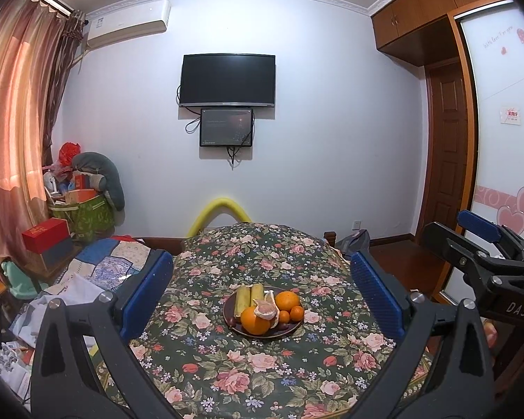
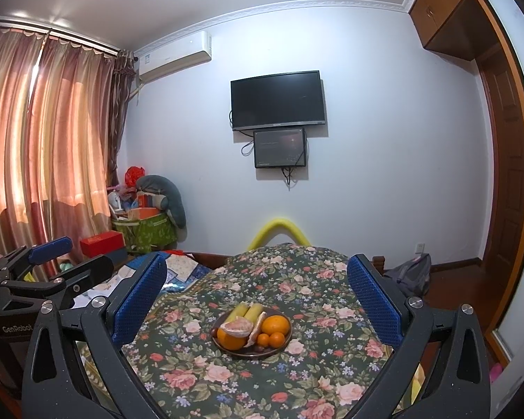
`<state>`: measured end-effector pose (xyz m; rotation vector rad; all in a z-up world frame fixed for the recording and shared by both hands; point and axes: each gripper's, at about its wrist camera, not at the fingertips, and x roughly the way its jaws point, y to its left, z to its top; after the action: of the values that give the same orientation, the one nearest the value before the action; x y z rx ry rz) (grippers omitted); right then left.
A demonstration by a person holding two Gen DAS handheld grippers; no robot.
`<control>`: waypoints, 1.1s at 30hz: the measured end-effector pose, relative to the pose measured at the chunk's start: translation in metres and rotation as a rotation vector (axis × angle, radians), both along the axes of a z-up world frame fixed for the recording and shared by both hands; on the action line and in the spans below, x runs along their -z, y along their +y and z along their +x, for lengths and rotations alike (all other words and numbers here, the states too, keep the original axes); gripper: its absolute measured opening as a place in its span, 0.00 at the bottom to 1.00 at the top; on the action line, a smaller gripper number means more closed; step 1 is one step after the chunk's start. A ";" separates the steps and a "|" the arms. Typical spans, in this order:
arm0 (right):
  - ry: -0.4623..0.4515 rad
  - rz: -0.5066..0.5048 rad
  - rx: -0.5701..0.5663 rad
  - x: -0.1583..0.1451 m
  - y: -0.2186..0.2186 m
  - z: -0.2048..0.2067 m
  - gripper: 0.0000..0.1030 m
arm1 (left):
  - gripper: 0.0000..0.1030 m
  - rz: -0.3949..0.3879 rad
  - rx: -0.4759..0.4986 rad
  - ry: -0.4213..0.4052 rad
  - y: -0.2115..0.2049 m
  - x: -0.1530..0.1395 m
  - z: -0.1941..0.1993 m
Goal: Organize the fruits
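Blue pads of my left tool [image 1: 262,289] stand wide apart at the bottom of its view, holding nothing, and the fruit shows in the gap between them. My right tool [image 2: 256,295] is spread just as wide and is just as empty; I judge I hold both well back and open so that either could come in over the dish.

All the fruit I can see lies gathered on one dark plate [image 1: 290,330], which sits near the middle of the floral cloth [image 1: 262,377] covering what I take to be a bench. Two yellow-green stalk pieces [image 1: 248,296] lie side by side at the plate's far edge. A big orange [image 1: 255,321] sits at the near edge with a peeled citrus [image 1: 266,309] resting against it, its peel partly opened out. A second orange [image 1: 287,300] lies to the right, and two small tangerines [image 1: 290,313] touch it in front. Something small and dark sits low by the rim; I cannot tell what it is.

Nothing loose lies on the cloth around the plate. That fits fruit already collected onto the dish, and equally a heap waiting to be sorted out of it, so I cannot say which.

Farther off, a yellow foam curve [image 1: 222,211] rises past the far edge of the cloth, with a dark screen [image 1: 227,80] on the wall above.
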<state>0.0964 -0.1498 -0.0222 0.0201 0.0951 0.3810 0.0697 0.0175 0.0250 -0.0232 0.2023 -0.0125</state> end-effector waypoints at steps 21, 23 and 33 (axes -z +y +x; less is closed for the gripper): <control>-0.006 0.002 0.005 -0.005 -0.002 -0.003 1.00 | 1.00 -0.001 0.024 0.002 -0.002 0.000 0.000; -0.005 0.003 0.006 -0.006 -0.002 -0.002 1.00 | 1.00 -0.002 0.023 0.003 -0.002 0.000 0.001; 0.002 -0.003 0.010 -0.005 0.001 -0.002 1.00 | 1.00 -0.003 0.032 0.012 -0.001 0.002 -0.001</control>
<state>0.0947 -0.1493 -0.0174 0.0181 0.0971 0.3705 0.0690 0.0169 0.0232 -0.0232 0.2148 -0.0450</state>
